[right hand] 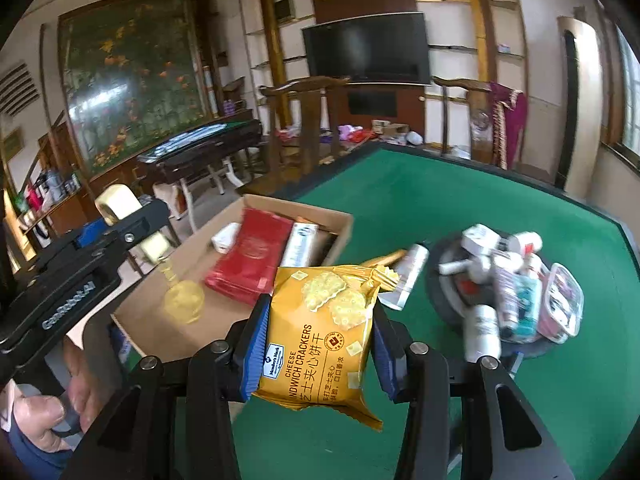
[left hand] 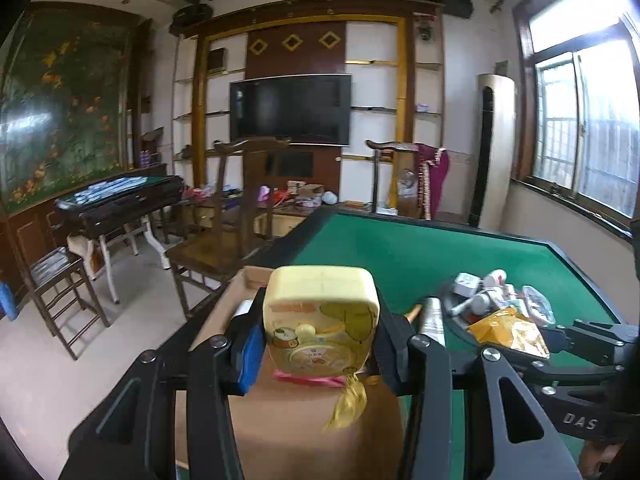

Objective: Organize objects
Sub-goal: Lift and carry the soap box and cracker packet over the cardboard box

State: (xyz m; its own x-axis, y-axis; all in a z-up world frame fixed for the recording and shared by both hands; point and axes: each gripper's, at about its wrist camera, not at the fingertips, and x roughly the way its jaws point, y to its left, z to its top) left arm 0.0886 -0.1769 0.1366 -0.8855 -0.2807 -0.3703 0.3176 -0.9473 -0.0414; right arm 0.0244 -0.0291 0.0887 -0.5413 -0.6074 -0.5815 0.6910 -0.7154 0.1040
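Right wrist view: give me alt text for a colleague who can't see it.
The right tool grips a yellow packet of cheese sandwich crackers above a green felt table. Beyond it to the left an open cardboard box holds a red packet, and the left tool carries a pale yellow container. A dark tray of small toiletries sits to the right.

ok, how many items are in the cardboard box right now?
3 visible: a white item at the far left, a red pack in the middle, a white carton to its right, all in the box. More may be hidden.
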